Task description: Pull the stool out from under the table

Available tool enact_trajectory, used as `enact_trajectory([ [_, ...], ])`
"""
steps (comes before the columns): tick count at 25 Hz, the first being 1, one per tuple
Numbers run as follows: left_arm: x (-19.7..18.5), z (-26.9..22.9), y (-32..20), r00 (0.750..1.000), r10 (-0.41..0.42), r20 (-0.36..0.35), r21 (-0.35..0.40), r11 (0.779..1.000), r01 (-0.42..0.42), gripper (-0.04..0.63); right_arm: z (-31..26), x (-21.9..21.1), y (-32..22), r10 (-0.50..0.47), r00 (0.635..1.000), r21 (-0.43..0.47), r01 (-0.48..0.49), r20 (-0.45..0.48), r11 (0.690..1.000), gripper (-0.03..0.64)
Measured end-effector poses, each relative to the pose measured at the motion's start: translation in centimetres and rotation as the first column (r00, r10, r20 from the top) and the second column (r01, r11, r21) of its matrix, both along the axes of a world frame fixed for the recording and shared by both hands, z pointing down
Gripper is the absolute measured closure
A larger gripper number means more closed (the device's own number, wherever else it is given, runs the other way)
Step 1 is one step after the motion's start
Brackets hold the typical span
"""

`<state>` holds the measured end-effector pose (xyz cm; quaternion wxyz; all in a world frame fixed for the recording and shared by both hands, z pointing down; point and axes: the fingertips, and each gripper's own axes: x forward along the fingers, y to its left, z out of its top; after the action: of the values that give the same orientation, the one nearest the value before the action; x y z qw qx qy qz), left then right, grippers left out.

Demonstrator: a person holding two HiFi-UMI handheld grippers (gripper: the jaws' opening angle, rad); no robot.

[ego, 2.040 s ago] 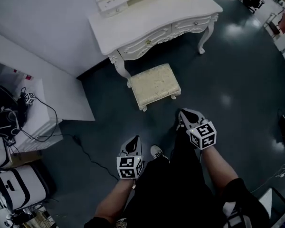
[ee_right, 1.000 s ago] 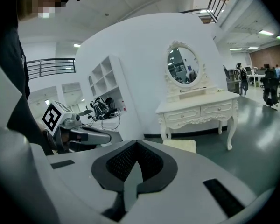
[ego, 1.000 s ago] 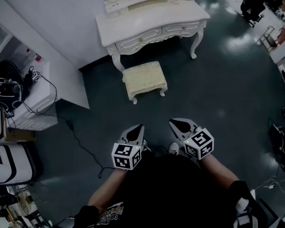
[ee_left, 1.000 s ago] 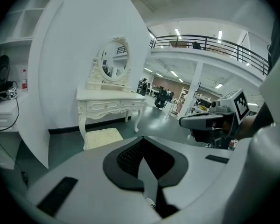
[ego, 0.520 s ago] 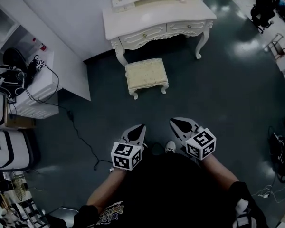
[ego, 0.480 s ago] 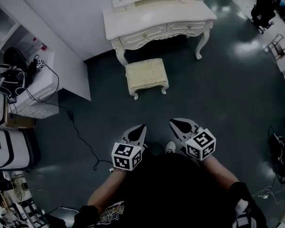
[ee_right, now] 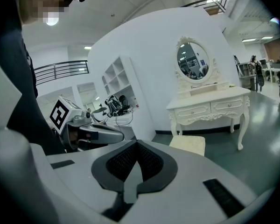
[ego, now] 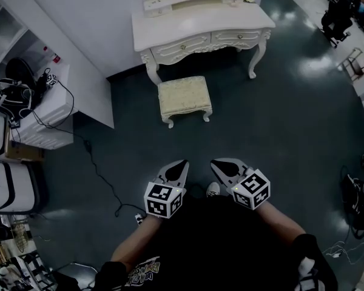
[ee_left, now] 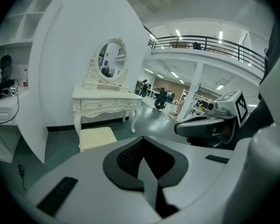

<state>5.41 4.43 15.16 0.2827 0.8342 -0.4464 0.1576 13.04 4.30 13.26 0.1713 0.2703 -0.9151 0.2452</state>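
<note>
A cream cushioned stool [ego: 184, 97] stands on the dark floor just in front of the white dressing table [ego: 200, 26], out from under it. It also shows as a pale stool [ee_left: 97, 137] in the left gripper view and as a stool [ee_right: 188, 144] in the right gripper view. My left gripper [ego: 182, 163] and right gripper [ego: 216, 163] are held close to my body, well short of the stool. Both are shut with nothing between the jaws.
A white partition wall [ego: 73, 35] runs along the left. White cabinets with headsets and cables [ego: 30, 108] stand at the left, and a black cable [ego: 100, 174] trails across the floor. An oval mirror [ee_left: 109, 59] tops the table. Chairs and gear [ego: 352, 53] lie far right.
The view has pulled back from the stool and table, which look smaller and farther now. Both grippers stay shut, and the right one has edged closer to the left.
</note>
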Motion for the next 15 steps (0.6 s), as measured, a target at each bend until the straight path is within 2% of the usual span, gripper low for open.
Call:
enact_trajectory([
  [15, 1.1, -0.6, 0.7, 0.999, 0.041, 0.029, 0.025, 0.999, -0.042, 0.588, -0.3, 1.2, 0.7, 0.044, 0.999, 0.003, -0.045, 0.028, 0.999, 0.589],
])
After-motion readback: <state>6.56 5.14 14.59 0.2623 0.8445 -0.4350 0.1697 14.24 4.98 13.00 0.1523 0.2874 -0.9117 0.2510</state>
